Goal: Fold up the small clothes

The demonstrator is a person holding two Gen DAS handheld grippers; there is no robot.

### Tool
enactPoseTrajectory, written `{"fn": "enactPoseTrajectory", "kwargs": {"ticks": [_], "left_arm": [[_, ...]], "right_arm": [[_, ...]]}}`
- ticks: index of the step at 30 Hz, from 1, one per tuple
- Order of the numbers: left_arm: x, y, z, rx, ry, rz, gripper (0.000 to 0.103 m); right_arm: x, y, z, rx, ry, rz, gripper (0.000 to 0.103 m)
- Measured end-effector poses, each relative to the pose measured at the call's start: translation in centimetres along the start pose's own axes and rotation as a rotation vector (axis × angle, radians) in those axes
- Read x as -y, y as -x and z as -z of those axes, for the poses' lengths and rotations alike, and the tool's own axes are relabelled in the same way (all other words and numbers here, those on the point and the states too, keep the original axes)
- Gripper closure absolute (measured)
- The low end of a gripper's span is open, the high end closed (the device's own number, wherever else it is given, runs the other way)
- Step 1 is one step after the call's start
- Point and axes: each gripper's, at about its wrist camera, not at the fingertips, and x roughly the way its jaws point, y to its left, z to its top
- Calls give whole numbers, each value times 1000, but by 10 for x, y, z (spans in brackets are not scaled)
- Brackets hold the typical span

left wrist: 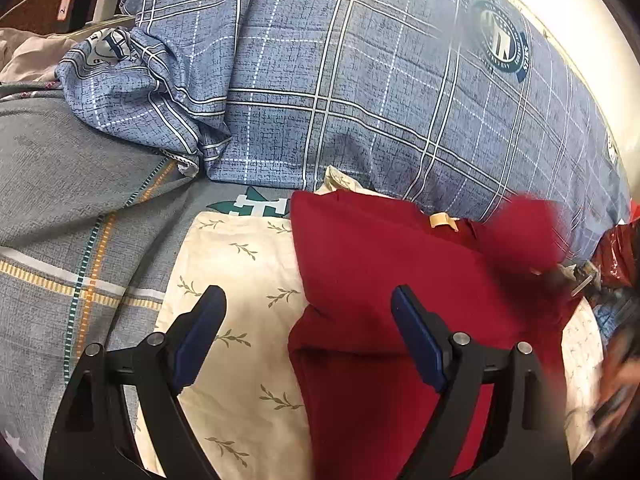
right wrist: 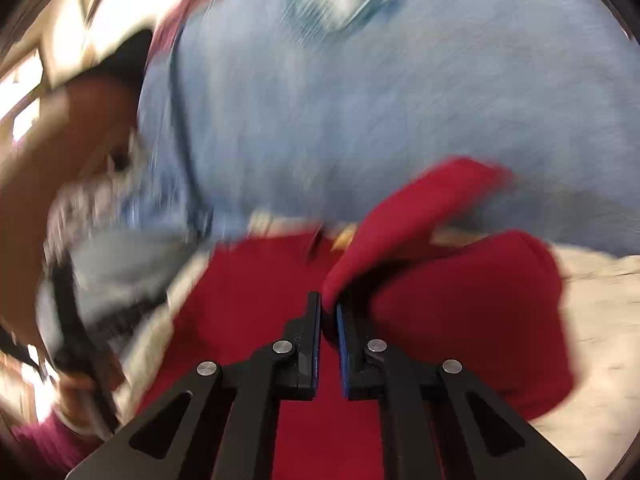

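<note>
Bed (left wrist: 72,208) covered in grey plaid sheet, blue plaid duvet (left wrist: 340,80) bunched across the far side, cream wall behind. White charger (left wrist: 106,0) and cable at top left corner, past the duvet. Cream leaf-print cloth (left wrist: 240,280) spread flat on the sheet.

Red garment (left wrist: 380,272) lay on the leaf-print cloth, near edge folded over, tan neck label (left wrist: 442,221) visible at the far edge. One red corner lifted and motion-blurred at the right of the left wrist view.

Left hand-held gripper (left wrist: 308,312) hung above cloth and garment, jaws spread wide, nothing between the blue pads, no contact seen.

Right hand-held gripper (right wrist: 329,304) pressed nearly together, pinching a fold of the red garment (right wrist: 420,216) at the fingertips; fabric rose from the pinch up and to the right, clear of the rest of the garment below. Right wrist view heavily smeared; background there unreadable beyond blue duvet and cream cloth. Blurred person's arm at the left of that view.
</note>
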Motion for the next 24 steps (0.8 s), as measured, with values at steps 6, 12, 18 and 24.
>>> {"fn": "enactPoseTrajectory", "kwargs": {"ticks": [6,12,18,24], "left_arm": [[1,0,1,-7,3,40,18],[17,-10,9,-35,-32,39,18],[7,-2,11,-21,1,62,18],[1,-2,8,-27,49,110,18]], "right_arm": [[-25,-40,34,-129,61,-8,55],[-1,2,19,-32,-44,-20,39],[-19,-51,9,-60,-104,-148,39],[-69,-42,32,-98,116,-144,40]]}}
